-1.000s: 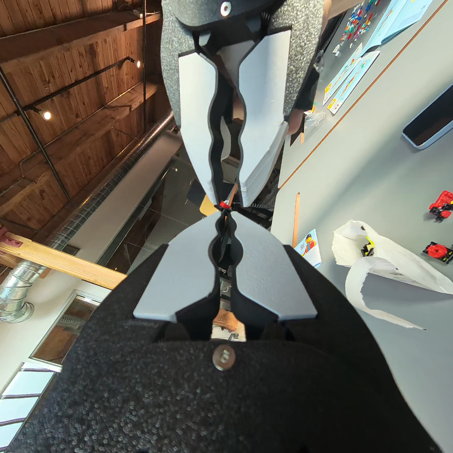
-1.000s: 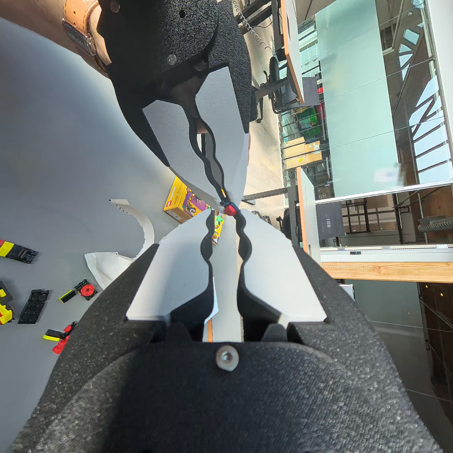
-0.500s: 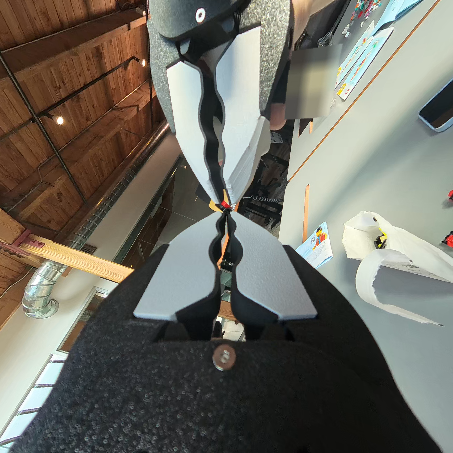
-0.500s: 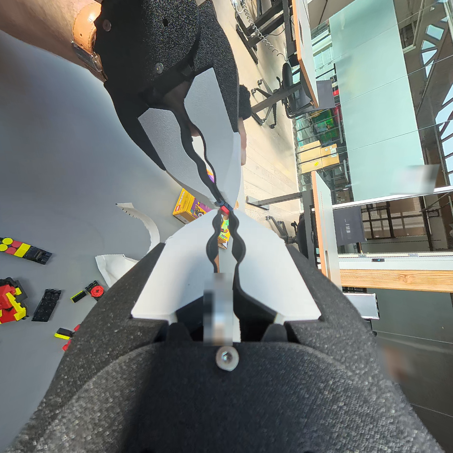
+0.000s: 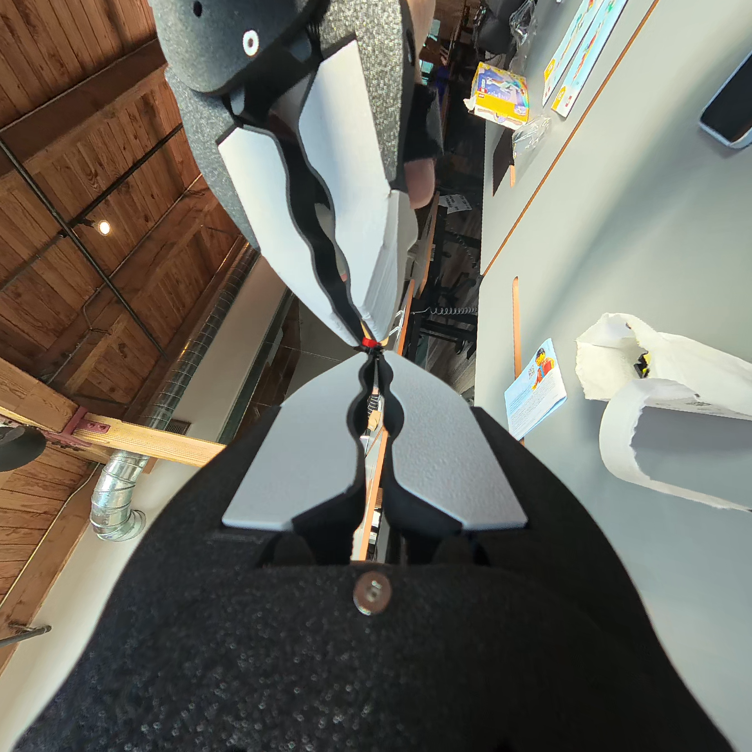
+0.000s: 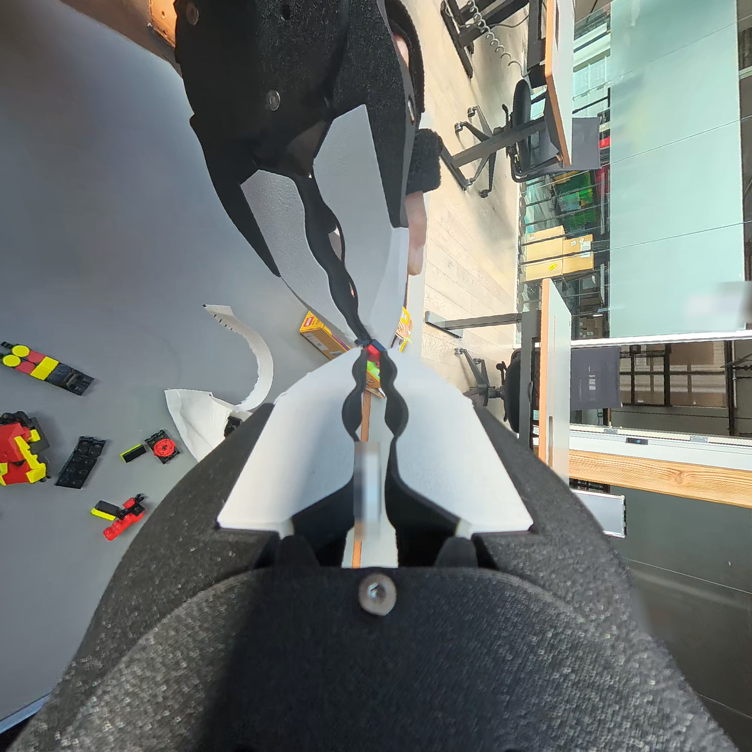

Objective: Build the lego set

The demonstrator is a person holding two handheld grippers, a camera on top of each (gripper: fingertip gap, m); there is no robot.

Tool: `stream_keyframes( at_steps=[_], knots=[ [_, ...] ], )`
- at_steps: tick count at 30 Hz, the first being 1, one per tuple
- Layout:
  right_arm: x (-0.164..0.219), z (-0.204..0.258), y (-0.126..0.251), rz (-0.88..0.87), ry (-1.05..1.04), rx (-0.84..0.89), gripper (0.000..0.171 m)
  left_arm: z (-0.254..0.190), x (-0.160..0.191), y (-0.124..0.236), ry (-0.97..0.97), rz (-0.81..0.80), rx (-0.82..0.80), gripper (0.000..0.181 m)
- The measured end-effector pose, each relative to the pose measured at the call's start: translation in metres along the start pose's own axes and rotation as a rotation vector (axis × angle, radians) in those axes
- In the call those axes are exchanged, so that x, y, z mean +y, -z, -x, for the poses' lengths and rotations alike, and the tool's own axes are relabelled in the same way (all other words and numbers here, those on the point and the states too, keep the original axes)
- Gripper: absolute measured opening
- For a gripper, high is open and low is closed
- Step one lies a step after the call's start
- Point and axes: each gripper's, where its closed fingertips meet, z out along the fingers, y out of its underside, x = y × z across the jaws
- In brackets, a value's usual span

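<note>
Both grippers are held in the air beside the grey table (image 6: 101, 244), tip to tip. In the left wrist view my left gripper (image 5: 373, 358) is shut, and the right gripper (image 5: 367, 337) comes down from above and meets it. A tiny red lego piece (image 5: 369, 342) sits at the right gripper's tips, with a small dark piece just below it at my left tips. In the right wrist view my right gripper (image 6: 372, 355) is shut on the red piece (image 6: 371, 350), and the left gripper (image 6: 363, 339) is shut against it from above.
On the table lie a red and yellow build (image 6: 18, 451), a black, yellow and red strip (image 6: 40, 366), a black plate (image 6: 81, 455), small loose pieces (image 6: 120, 514), a torn white paper bag (image 5: 671, 407), a leaflet (image 5: 533, 390), a yellow box (image 6: 321, 333) and a phone (image 5: 728, 114). The grippers are tip to tip, or close to it.
Both grippers have stayed shut and tip to tip. The pair has turned and shifted a little, so the opposite gripper now leans more and more table pieces show.
</note>
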Motion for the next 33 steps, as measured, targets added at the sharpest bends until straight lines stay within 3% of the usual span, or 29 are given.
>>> stream_keyframes(
  at_steps=[5,16,18,20,24,29,33],
  knots=[
    [0.004,-0.001,-0.002,0.006,-0.020,-0.016,0.006,-0.001,0.003,-0.003,-0.015,0.016,-0.008,0.001],
    [0.000,-0.012,0.001,-0.037,-0.030,0.073,0.000,0.011,0.007,-0.001,0.162,-0.044,-0.044,0.000],
    [-0.005,0.001,-0.002,-0.065,-0.034,0.006,0.000,0.019,0.003,0.002,0.160,-0.073,-0.079,0.000],
    [0.003,-0.005,-0.007,0.002,0.023,0.079,0.000,0.009,0.006,-0.001,0.120,-0.032,-0.031,0.000],
    [0.013,0.001,-0.014,0.024,-0.029,0.041,0.000,-0.013,0.024,-0.010,0.183,-0.002,0.041,0.000],
    [0.059,0.001,0.011,0.072,-0.248,0.106,0.000,-0.006,0.057,0.005,0.282,0.019,0.077,0.000],
    [0.081,0.010,0.042,-0.051,-0.584,0.145,0.009,0.011,0.067,0.020,0.529,-0.025,0.120,0.000]
  ],
)
